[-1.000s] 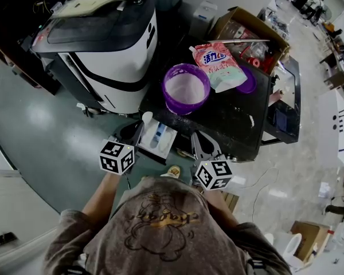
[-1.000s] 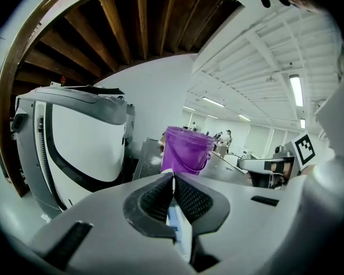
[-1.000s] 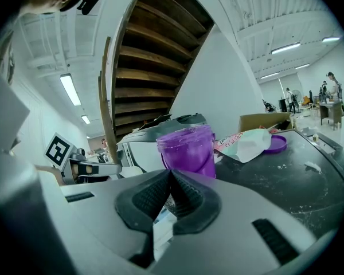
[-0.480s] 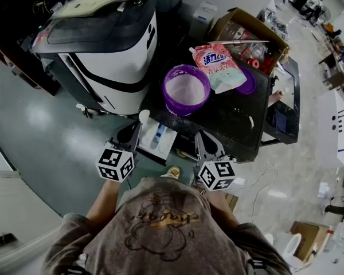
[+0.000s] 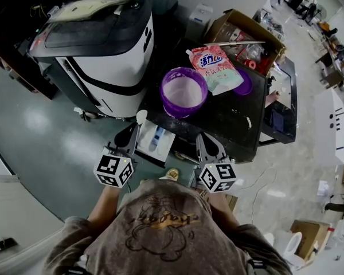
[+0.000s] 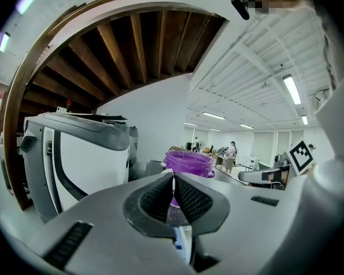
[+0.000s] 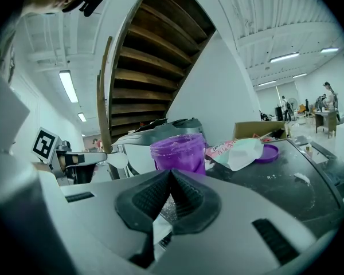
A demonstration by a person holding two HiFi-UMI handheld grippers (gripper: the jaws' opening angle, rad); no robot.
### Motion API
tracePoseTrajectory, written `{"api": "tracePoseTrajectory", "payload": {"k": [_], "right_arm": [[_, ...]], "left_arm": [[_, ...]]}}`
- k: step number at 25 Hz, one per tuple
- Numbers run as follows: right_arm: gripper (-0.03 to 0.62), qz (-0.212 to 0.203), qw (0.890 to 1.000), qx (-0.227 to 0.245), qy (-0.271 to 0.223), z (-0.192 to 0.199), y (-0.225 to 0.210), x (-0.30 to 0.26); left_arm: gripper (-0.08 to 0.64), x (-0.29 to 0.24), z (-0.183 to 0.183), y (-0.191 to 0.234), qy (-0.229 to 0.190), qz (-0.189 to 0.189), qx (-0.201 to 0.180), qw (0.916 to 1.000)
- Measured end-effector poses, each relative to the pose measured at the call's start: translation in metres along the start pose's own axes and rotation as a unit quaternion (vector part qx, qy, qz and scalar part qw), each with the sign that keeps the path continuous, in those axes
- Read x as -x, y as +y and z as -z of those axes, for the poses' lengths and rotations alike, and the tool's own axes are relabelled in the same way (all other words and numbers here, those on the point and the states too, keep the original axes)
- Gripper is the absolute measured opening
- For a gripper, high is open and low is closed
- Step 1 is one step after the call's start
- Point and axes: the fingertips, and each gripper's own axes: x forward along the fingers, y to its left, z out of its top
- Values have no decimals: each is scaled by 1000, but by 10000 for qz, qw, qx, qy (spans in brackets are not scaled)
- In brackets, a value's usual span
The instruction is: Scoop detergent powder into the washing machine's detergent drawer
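Pinching the thin handle of a white plastic scoop between ribbed black pads, the left gripper is held beside the pulled-out white rectangular detergent drawer, while the right gripper is pressed together on nothing. Beyond, white powder is seen in a round translucent purple tub on the speckled black table. Since a second ago, the left gripper has been drawn back slightly toward the person.

Glossy grey-green floor, black table with powder specks, white wall, dark wooden stair underside overhead, white beamed ceiling with lit strip lights, white desk at far right.
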Motion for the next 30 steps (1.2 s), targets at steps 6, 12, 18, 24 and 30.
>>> {"api": "tracePoseTrajectory", "payload": {"k": [6,12,18,24,30], "right_arm": [[-11,5,10000,-5,-100,-3,2,0],[-11,-33,9999,9,-124,-6,5,-1],[-11,-57,9999,75,-72,-5,8,-3],[-11,-54,9999,100,-68,-8,10,-3],[-11,-59,9999,65,-74,-7,11,-4]], "left_arm": [[25,-3,1,-2,-2,52,22,10000],[24,-3,0,-1,-8,62,29,10000],[24,-4,3,-1,27,92,8,10000],[25,-3,4,-4,59,115,-5,9999],[25,-4,6,-1,81,89,50,9999]]}}
